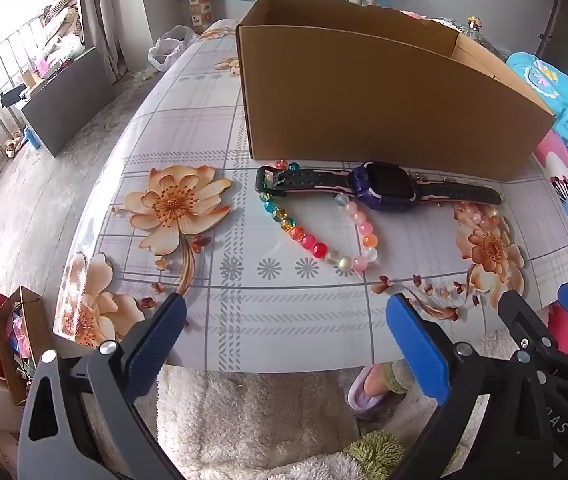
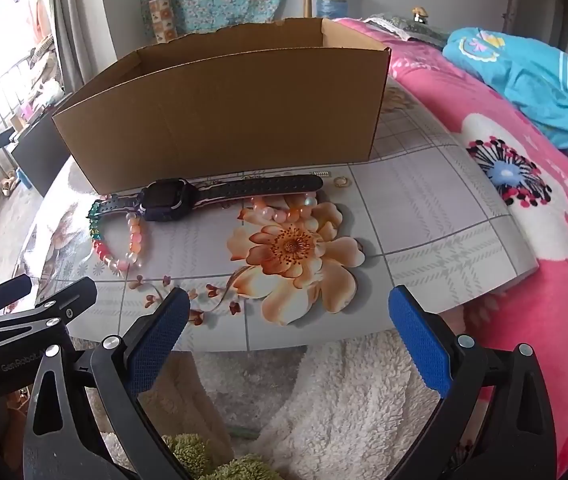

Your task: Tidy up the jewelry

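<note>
- Basically nothing sorted yet, judging from how the pieces lie: all visible jewelry sits loose on the table, in front of the cardboard box.
- Watch lies flat, strap stretched out, just beside the box's front wall, apparently not touching it.
- Multicolor bead bracelet lies on the tablecloth; its upper end goes under the watch strap near the buckle, and it meets the pink bead bracelet at the bottom, the two forming a V.
- Another run of pale pink beads sits below the strap on the printed flower; can't tell if it's a separate bracelet or part of the same one.
- Small gold ring rests near the strap's tip, close to the box; too small for detail.
- Box interior mostly hidden from both views, so can't say whether anything is already inside; what shows looks bare.
- Left gripper has jaws spread wide, nothing between them, hovering over the near table edge, well short of the bracelets.
- Right gripper likewise wide apart and empty, near the table edge over the flower print.
- Left to do, as I judge it: watch, bracelets and ring all need picking up and placing, presumably into the box.
</note>
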Motion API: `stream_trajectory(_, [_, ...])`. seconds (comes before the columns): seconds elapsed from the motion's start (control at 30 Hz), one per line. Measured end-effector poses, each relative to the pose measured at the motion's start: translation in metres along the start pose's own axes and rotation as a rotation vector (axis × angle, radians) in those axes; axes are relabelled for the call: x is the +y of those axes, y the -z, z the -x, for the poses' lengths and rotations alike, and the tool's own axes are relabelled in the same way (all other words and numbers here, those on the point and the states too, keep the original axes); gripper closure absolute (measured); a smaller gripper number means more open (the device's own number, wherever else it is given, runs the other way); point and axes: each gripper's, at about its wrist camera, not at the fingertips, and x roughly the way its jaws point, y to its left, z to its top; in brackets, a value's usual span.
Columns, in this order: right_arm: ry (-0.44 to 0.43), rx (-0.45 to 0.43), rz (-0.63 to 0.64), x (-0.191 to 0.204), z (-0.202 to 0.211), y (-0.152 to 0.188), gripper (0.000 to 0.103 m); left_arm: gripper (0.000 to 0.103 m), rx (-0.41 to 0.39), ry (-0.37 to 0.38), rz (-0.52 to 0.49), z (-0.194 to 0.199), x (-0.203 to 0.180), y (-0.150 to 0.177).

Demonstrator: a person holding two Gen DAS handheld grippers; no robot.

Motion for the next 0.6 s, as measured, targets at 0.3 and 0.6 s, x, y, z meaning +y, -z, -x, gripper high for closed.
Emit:
stream_trajectory(0.3, [-0.003,0.001,-0.002,-0.0005,0.0015,0.0005,0.008,0.005,0.006,0.003,0.000,0.0000,-0.0033,-0.0016])
stream_trajectory(0.6, [-0.006,0.002,-0.003,-0.0020,0.0024,0.0007,0.008,0.005,0.007,0.005,-0.001,-0.0004,-0.0026,-0.0016])
